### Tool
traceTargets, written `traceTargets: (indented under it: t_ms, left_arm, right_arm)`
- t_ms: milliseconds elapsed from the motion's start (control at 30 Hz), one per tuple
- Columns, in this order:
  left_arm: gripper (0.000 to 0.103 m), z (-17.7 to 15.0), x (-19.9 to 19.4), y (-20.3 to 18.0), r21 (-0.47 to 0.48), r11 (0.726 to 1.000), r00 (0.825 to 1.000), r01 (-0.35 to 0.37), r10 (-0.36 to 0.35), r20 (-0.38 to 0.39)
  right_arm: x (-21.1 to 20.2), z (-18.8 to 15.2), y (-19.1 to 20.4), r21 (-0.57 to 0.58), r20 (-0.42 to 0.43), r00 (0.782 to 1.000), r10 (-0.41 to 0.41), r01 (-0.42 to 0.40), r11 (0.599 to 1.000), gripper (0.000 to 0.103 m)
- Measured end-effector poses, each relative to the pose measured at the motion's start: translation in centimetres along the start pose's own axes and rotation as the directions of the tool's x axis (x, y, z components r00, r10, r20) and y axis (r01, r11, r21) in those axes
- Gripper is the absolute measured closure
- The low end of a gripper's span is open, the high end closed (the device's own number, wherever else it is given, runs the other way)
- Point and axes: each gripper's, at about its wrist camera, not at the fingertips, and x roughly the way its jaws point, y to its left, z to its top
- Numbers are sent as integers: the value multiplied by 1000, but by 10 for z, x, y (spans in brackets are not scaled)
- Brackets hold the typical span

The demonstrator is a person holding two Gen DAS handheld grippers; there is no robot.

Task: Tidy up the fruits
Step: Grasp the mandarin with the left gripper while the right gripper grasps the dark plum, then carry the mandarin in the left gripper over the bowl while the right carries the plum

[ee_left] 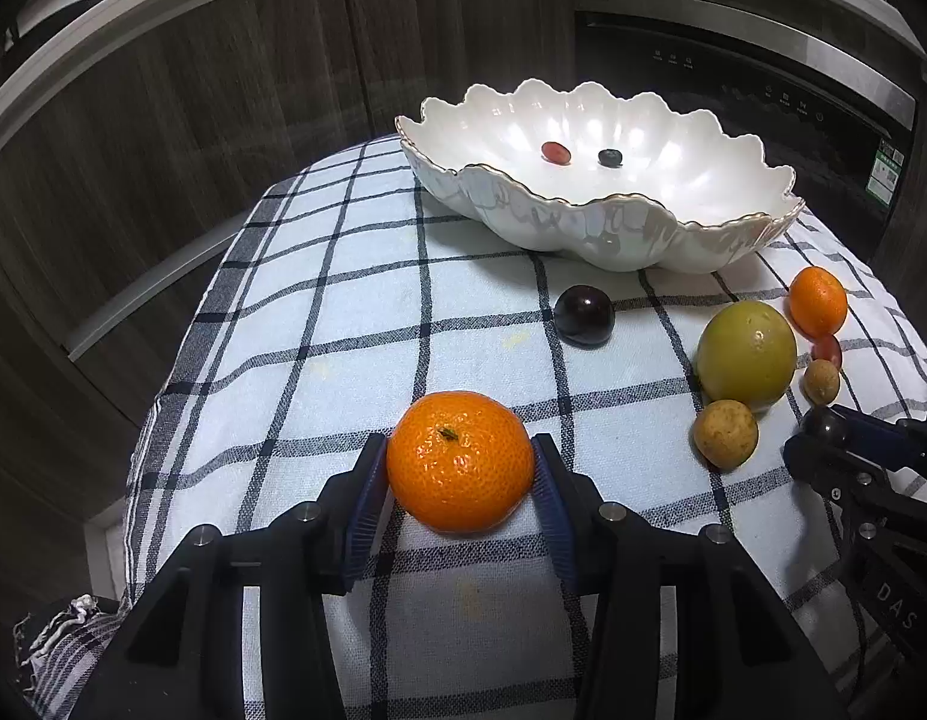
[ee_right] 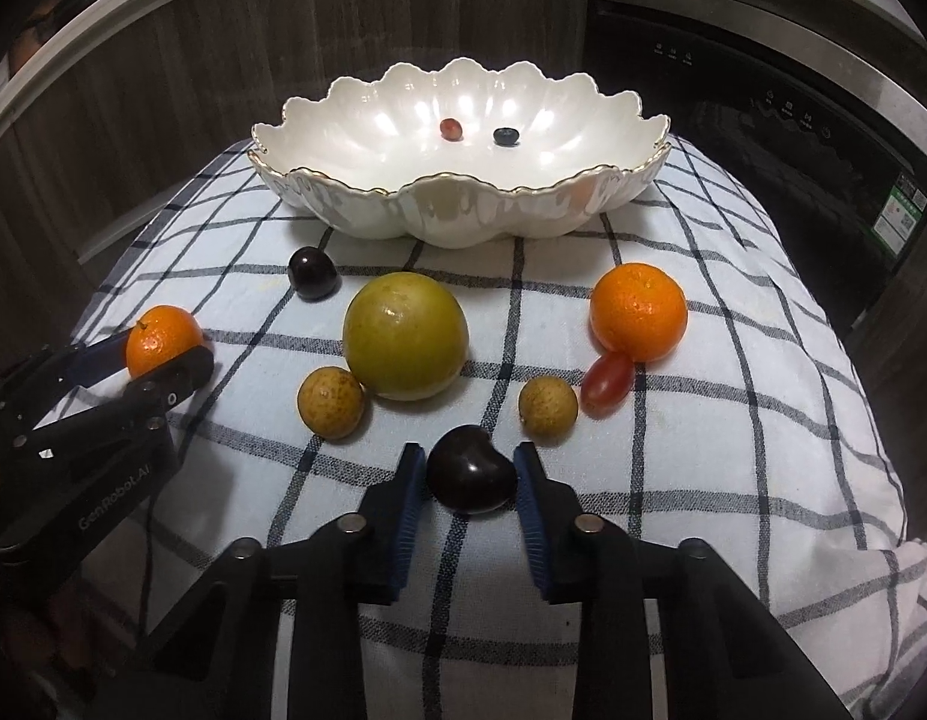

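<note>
Nearest the left wrist camera, the left tongs grip a mandarin, both blue pads pressed flat to its sides, the fruit resting on the checked cloth that covers the surface. In the right wrist view the right tongs bracket a dark cherry: the right pad touches it, the left pad sits just beside it with a thin gap, so the jaws are not fully closed on it.

From the right wrist view, the white scalloped bowl stands at twelve o'clock, at the far end of the cloth. Inside it lie a red grape and a blueberry, close together but apart. Just before the bowl, at eleven o'clock, sits a second cherry. A large green fruit sits mid-cloth, with a brown longan touching or just beside its lower left. A second longan lies at one o'clock from the tongs, with a red cherry tomato just beside it on the right, the tomato touching a second mandarin above it. The left tongs and their mandarin appear at nine o'clock.

In the left wrist view the right tongs show at three o'clock, near the edge.
</note>
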Motion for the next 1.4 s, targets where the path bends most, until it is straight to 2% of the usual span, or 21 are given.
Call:
traceTargets:
  t_ms: [733,1400]
  left_arm:
    - [57,7,-27,-1,-1,1000,1000,0,0,28]
    - [57,42,-52,-2,-41,999,998,11,-8,64]
  right_arm:
    - [-18,14,-6,5,61,998,-25,25,1000,73]
    - [-51,51,-17,25,145,989,-15,12,1000,73]
